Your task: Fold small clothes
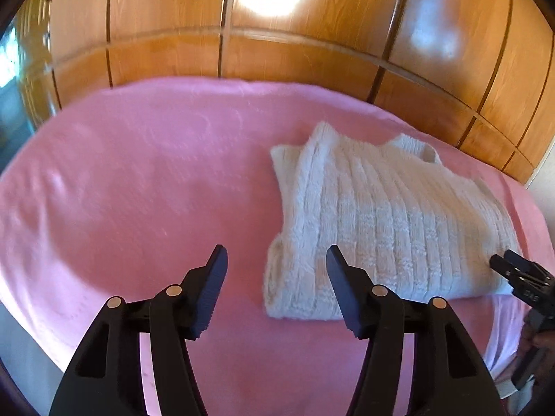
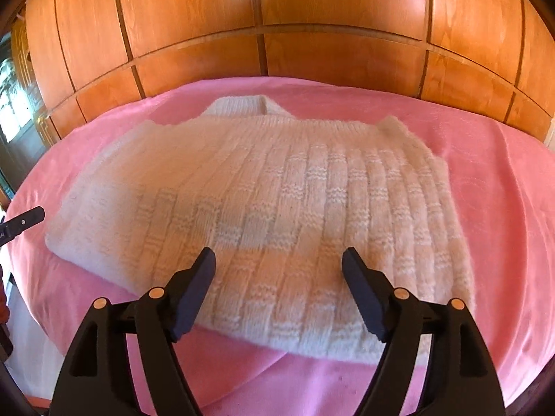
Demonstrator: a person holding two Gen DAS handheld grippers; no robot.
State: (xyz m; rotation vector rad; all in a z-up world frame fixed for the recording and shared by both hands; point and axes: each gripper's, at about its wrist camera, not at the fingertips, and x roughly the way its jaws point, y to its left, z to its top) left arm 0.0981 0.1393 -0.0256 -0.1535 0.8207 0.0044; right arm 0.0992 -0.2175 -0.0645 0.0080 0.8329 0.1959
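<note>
The white knitted sweater [image 2: 263, 215] lies folded on the pink blanket [image 2: 485, 208], in front of the wooden wardrobe [image 2: 263, 17]. The left gripper [image 1: 276, 260] hovers at the sweater's near left corner, fingers spread, holding nothing. The right gripper [image 2: 279, 263] hangs over the sweater's near edge, likewise spread and empty

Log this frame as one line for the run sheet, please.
stage: sweater partly folded | white knit sweater flat on pink blanket | left gripper open, empty | right gripper open, empty, over the sweater's near edge
</note>
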